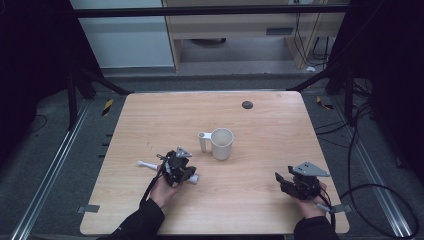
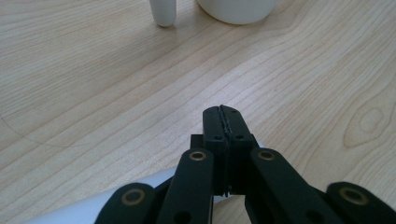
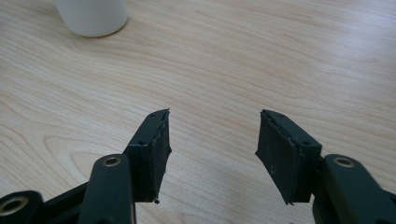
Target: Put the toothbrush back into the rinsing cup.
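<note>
- Toothbrush (image 1: 146,164), white, lay flat on the table (image 1: 260,130) near my edge, left of centre; my left tongs (image 1: 176,161) hovered right over its middle, so its head stuck out to the left and its butt to the right.
- My left tongs (image 2: 222,116) were pressed together with nothing between the pads; in the left gripper view a white length of the toothbrush (image 2: 93,205) ran under the linkage, below the tips rather than in them.
- Whether the tongs touched the brush I could not tell.
- Mug (image 1: 221,144), white, stood upright just beyond the left tongs toward the table's middle, its handle (image 1: 202,142) turned to the left; bare wood lay between it and the brush.
- My right tongs (image 1: 284,179) sat well apart near the table's right front corner, spread partway with only wood between the pads (image 3: 156,149).
- A small dark disc (image 1: 247,105) lay near the far edge, well away from everything.
</note>
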The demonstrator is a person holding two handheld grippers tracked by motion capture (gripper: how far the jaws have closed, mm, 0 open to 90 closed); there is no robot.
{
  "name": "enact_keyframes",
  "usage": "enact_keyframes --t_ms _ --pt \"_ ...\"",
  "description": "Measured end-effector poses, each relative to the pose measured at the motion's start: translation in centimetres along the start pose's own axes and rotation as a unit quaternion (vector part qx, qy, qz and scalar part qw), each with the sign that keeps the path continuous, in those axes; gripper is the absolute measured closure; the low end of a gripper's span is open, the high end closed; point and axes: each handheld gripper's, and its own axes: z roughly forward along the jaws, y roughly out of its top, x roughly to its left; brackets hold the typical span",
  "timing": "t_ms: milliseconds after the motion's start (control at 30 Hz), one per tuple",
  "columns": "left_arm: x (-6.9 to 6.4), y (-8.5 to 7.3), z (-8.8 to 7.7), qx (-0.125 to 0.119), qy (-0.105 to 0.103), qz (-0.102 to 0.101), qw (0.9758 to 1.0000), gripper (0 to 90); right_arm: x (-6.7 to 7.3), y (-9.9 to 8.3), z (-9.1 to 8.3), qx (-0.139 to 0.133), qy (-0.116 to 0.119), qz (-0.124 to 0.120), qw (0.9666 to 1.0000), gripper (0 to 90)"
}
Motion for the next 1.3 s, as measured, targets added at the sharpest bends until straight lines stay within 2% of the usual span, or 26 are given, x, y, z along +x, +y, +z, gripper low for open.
enact_keyframes --t_ms 667,1000,1267,1300 --pt "-0.2 -2.1 -1.9 0.009 -0.02 0.01 0.9997 88.8 -0.1 0.0 -0.1 0.001 -0.002 -0.001 1.0 43.6" --pt "-0.3 -2.8 -2.1 0.02 -0.022 0.018 0.9994 88.8 -0.1 -0.1 -0.3 0.0 -0.002 0.001 1.0 43.5" --pt "-0.1 -3.7 -2.9 0.025 -0.025 0.017 0.9992 88.8 0.0 -0.1 -0.3 0.001 -0.002 0.001 1.0 43.5" --pt "-0.1 -3.8 -2.9 0.02 -0.025 0.013 0.9994 88.8 0.0 -0.1 -0.3 0.0 -0.002 0.0 1.0 43.6"
